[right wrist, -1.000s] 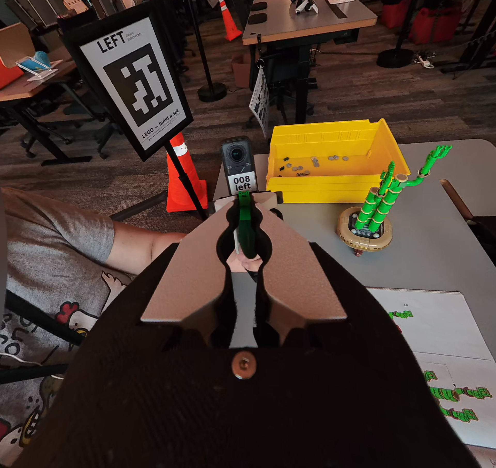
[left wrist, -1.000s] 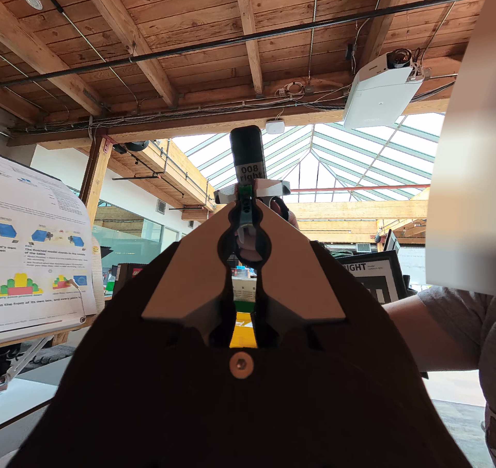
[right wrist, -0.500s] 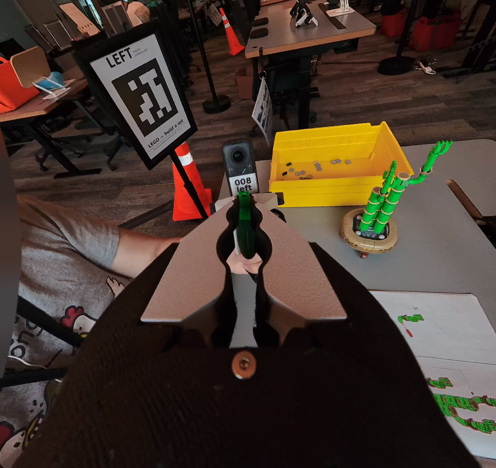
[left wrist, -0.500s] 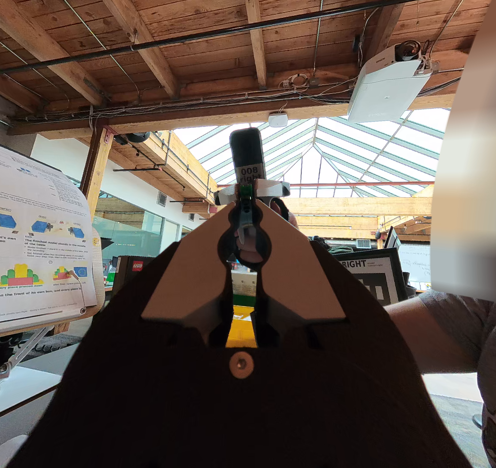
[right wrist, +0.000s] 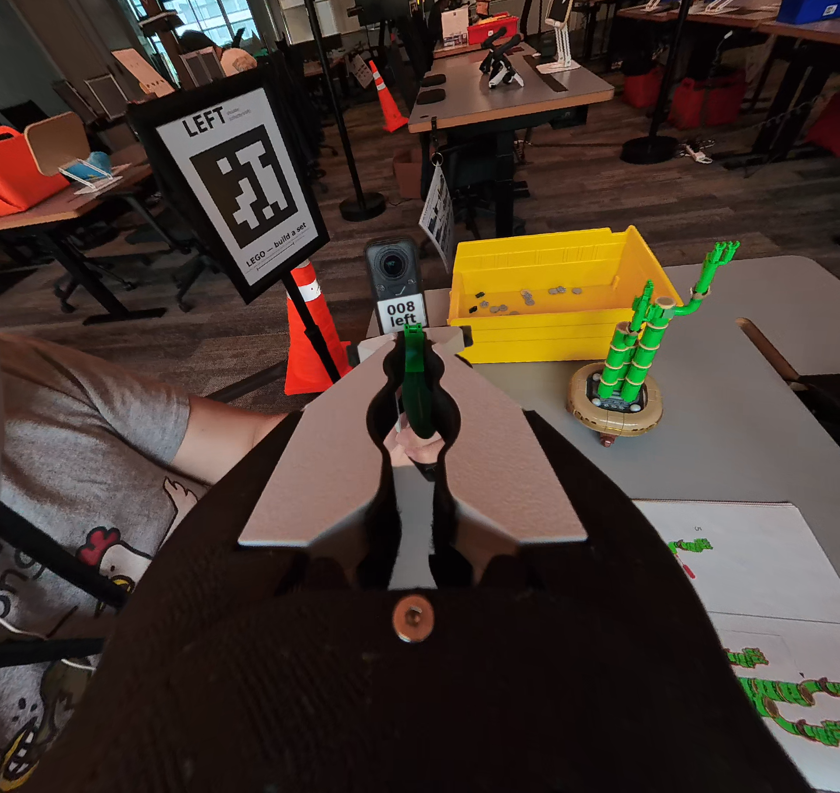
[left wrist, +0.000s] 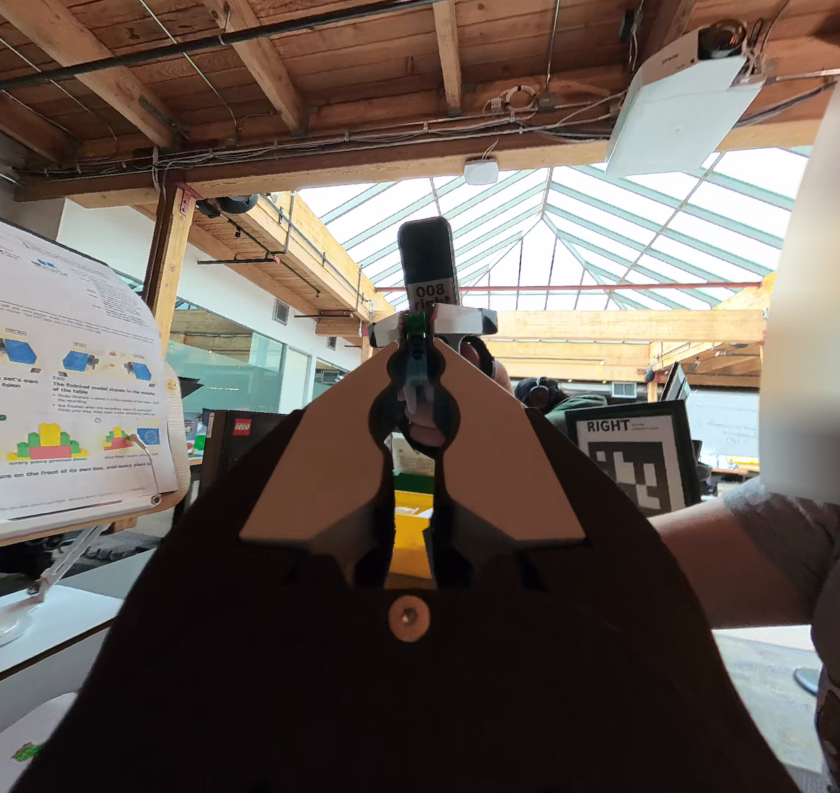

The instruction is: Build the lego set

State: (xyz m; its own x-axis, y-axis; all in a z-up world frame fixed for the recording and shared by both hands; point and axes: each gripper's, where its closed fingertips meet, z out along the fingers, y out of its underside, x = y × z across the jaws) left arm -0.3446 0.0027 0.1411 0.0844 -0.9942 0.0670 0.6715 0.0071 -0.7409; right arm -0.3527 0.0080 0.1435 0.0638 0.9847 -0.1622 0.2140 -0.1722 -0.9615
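Open workshop hall under timber beams and a skylight; grey table [right wrist: 709,466] lying ahead and to the right of the right gripper [right wrist: 413,348].

Holding both grippers tip to tip above the table's near edge, facing each other. Right gripper clamping a slim green lego piece [right wrist: 416,389] between its fingertips, piece running lengthwise along the narrow gap. Left gripper [left wrist: 416,353] pinching the same piece from the opposite end, jaws drawn together on it. Probably bracing one end while pressing or seating a small part at the other: a mid-air sub-assembly, away from the model.

Partly built bamboo model [right wrist: 632,362] standing upright in its tan round base, ahead-right of the right gripper, just in front of the yellow parts bin [right wrist: 545,343]. Instruction booklet [right wrist: 745,589] lying open nearer, to the right, cut off by the frame edge.

Hard to resolve: the joint itself, hidden between the two sets of fingertips. Unclear whether one piece or two. Small grey bits in the bin too tiny to identify. Left view tilting up, table mostly hidden.
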